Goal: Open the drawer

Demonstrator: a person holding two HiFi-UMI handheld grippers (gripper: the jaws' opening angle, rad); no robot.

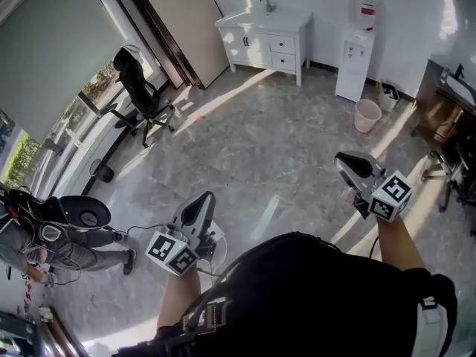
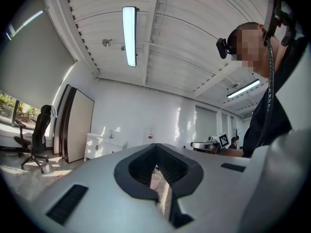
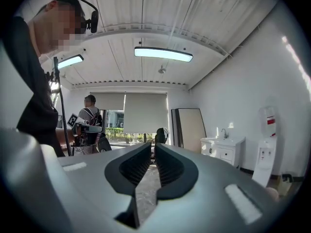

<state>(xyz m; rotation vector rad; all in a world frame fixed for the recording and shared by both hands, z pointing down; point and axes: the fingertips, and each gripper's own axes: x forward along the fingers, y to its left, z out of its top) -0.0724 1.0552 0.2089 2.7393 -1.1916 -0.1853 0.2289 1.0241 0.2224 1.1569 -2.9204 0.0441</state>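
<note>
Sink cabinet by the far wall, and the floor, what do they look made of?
Sink cabinet: likely painted wood or laminate board, judging by the smooth white fronts with small dark handles. Floor: polished stone or stone-look tile, with a grey veined pattern and glossy sunlit patches; can't tell which.

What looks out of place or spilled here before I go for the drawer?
Nothing stands out. The cabinet stands straight, its drawers shut; the bin is upright; no spill shows on the floor.

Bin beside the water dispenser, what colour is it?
The bin is pale pink; the head view shows it best.
</note>
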